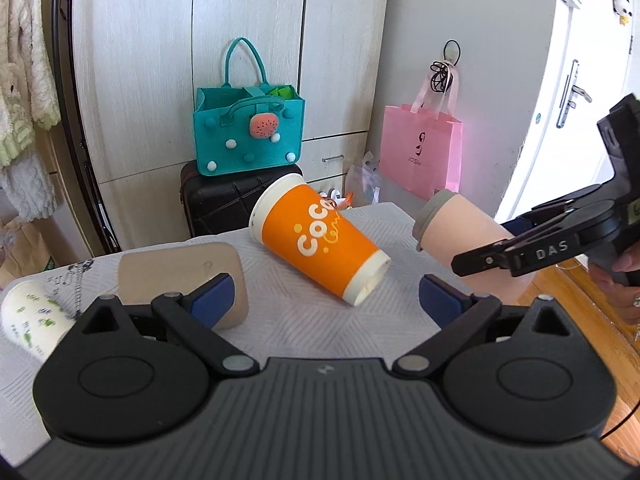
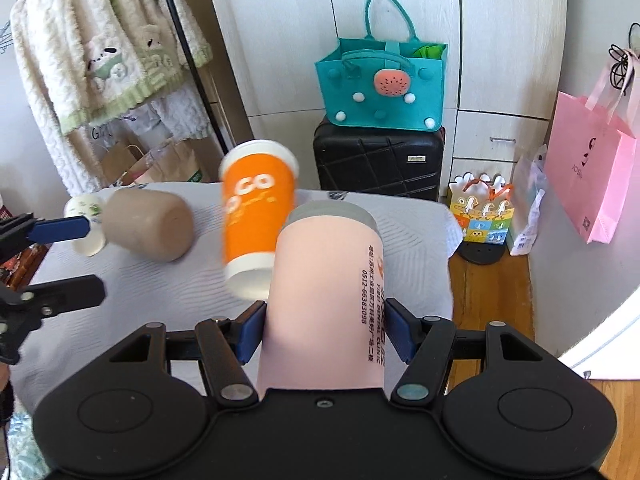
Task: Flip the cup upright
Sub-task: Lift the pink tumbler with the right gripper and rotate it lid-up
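A: Right gripper point(image 2: 326, 334) was clamped on the pink cup point(image 2: 328, 300), lying sideways.
B: Left gripper point(image 1: 324, 300)?
A: Jaws apart, empty; orange cup point(image 1: 320, 240) on its side at 12 o'clock.

Pale wood-grain wardrobe doors point(image 1: 248, 60) line the back wall. Before them stands a black suitcase point(image 2: 378, 162) bearing a teal felt bag point(image 2: 382, 80). A pink paper bag point(image 1: 420, 150) hangs from a hook on a grey panel. Fleecy cream garments point(image 2: 100, 52) hang left. Wooden floor point(image 2: 490, 300) right; daylight bright on the white door point(image 1: 576, 92).
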### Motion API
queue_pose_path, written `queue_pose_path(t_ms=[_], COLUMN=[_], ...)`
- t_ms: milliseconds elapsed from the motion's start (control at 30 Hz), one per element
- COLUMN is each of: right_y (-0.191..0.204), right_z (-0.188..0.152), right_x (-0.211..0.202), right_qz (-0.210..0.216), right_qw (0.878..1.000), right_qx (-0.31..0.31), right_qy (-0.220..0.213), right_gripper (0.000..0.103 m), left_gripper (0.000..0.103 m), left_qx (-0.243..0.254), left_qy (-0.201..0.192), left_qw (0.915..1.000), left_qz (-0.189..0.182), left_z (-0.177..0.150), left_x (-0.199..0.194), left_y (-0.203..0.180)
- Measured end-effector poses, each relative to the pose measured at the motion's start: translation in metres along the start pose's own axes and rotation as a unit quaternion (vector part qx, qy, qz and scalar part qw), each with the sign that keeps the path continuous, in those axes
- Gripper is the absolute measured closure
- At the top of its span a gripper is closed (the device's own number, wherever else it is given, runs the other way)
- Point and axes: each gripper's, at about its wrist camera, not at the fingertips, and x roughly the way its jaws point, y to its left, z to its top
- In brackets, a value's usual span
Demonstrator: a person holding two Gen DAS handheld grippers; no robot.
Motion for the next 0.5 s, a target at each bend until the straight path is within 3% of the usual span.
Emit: queue_pose_path(t_ms=[200,500], right_y=[0.032,0.087], right_z=[-0.015,-0.034], right_x=[-0.021,-0.017], right_qz=[0.028,0.106], right_qw=[1.000,0.994], right_qx=[-0.005,-0.014], right_qy=[0.007,0.031], right_gripper=[0.035,0.035], left_gripper=[0.003,0.003], left_qx=[-0.018,-0.055], left_qy=[0.007,0.056], left_qw=[0.9998,0.9963], left_qz=[-0.004,-0.036], left_z=[-0.013,-0.044], left_x=[-0.033,-0.056], left_y=[0.012,0.047])
